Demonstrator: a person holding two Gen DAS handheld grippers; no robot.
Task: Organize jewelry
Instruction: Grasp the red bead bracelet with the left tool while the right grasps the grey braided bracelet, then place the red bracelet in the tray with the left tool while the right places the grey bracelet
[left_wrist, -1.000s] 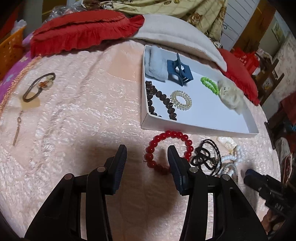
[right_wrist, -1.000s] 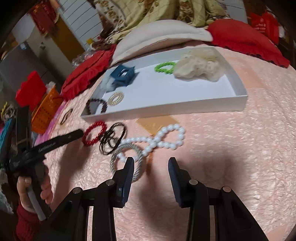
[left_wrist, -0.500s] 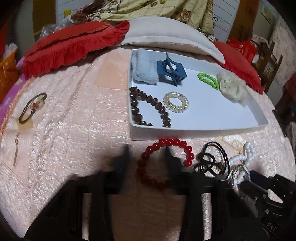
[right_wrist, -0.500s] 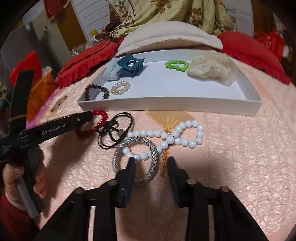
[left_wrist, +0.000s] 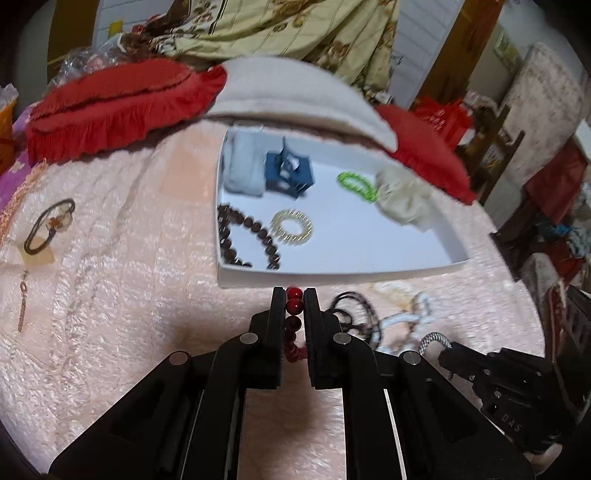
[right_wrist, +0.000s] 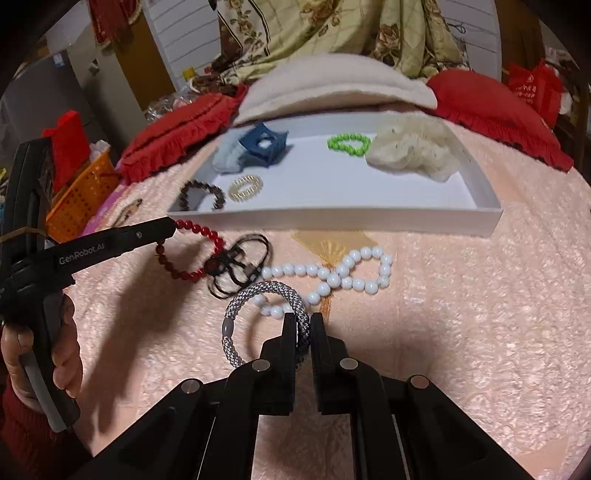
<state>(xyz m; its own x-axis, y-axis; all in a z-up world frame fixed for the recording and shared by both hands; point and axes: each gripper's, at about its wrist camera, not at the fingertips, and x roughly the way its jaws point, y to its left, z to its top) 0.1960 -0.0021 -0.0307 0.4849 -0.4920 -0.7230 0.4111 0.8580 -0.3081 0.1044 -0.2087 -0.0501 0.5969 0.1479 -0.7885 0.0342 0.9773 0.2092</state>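
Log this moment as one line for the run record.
left hand-held gripper: shut on red bead bracelet | right hand-held gripper: shut on grey woven bracelet | white tray: neither piece in yet

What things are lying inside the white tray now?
Inside the white tray: a dark bead bracelet, a gold spiral ring, a blue claw clip resting on a pale cloth, a green bead bracelet, a cream scrunchie. The clip covers part of the cloth.

Tray wall (right_wrist: 332, 218) blocks ahead (interior roomy).
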